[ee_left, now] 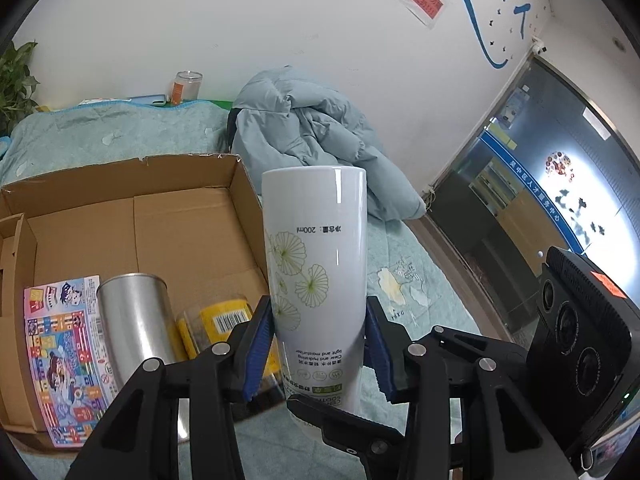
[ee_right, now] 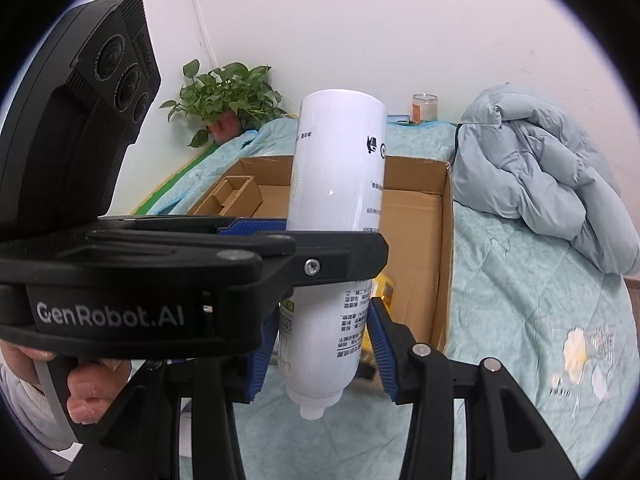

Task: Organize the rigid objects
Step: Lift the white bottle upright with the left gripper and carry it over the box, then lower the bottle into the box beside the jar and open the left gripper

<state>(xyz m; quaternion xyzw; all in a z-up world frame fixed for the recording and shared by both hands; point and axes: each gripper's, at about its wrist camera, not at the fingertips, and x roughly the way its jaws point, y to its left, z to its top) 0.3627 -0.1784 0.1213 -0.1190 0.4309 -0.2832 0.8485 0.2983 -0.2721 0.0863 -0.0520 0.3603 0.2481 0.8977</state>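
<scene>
A white 200 ml bottle (ee_left: pixel 316 240) with a leaf print is held with its neck end toward the cameras, and both grippers grip it. My left gripper (ee_left: pixel 319 306) is shut on its lower body, blue pads (ee_left: pixel 256 348) pressing both sides. In the right wrist view the bottle (ee_right: pixel 340 152) also sits between the pads of my right gripper (ee_right: pixel 324 320), which is shut on it near the neck. The left gripper (ee_right: pixel 328 236) crosses from the left just above. The open cardboard box (ee_left: pixel 192 216) lies behind and left of the bottle.
Inside the box lie a silver can (ee_left: pixel 136 320), a yellow packet (ee_left: pixel 228 316) and a colourful flat pack (ee_left: pixel 64 356). A blue padded jacket (ee_left: pixel 312 128) is heaped at the box's right on the teal bedspread (ee_right: pixel 520 300). A potted plant (ee_right: pixel 228 96) and a glass jar (ee_right: pixel 424 108) stand by the wall.
</scene>
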